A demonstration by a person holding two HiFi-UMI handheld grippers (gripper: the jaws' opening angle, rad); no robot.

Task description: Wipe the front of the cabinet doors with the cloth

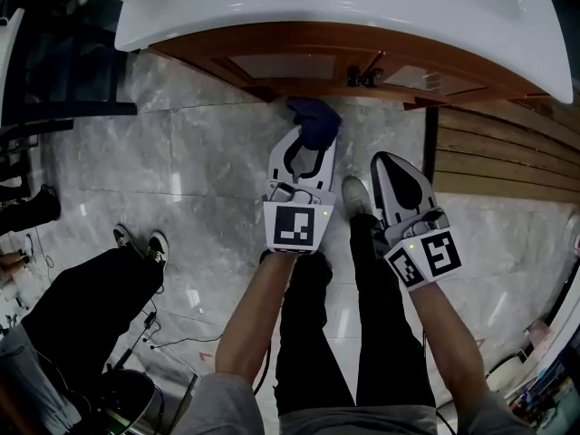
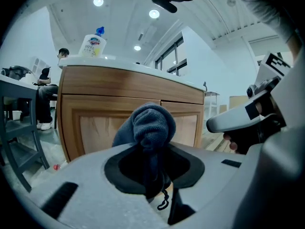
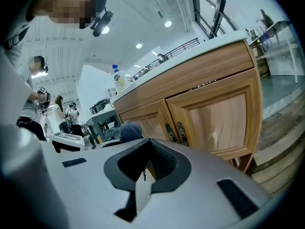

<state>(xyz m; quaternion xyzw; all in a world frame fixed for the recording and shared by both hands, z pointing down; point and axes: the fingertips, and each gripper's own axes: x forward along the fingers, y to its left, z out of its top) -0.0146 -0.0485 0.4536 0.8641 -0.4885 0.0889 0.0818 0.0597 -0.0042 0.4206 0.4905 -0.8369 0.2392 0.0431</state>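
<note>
A wooden cabinet with two panelled doors [image 1: 299, 66] [image 2: 114, 120] [image 3: 217, 118] stands under a white countertop [image 1: 362, 7]. Dark metal handles [image 1: 363, 76] [image 3: 174, 130] sit where the doors meet. My left gripper [image 1: 313, 141] [image 2: 151, 151] is shut on a bunched dark blue cloth [image 1: 315, 120] [image 2: 150, 122], held just short of the left door, low down. To its right my right gripper [image 1: 387, 161] [image 3: 144, 167] hangs beside it, shut with nothing in it, pointing at the cabinet. The cloth [image 3: 129, 129] also shows at the left of the right gripper view.
A white cleaner bottle [image 2: 93, 45] stands on the countertop. A seated person's dark legs and shoes [image 1: 142, 243] are at the left on the marble floor. Wooden slats [image 1: 507, 152] lie right of the cabinet. A dark table frame [image 1: 54, 111] is at far left.
</note>
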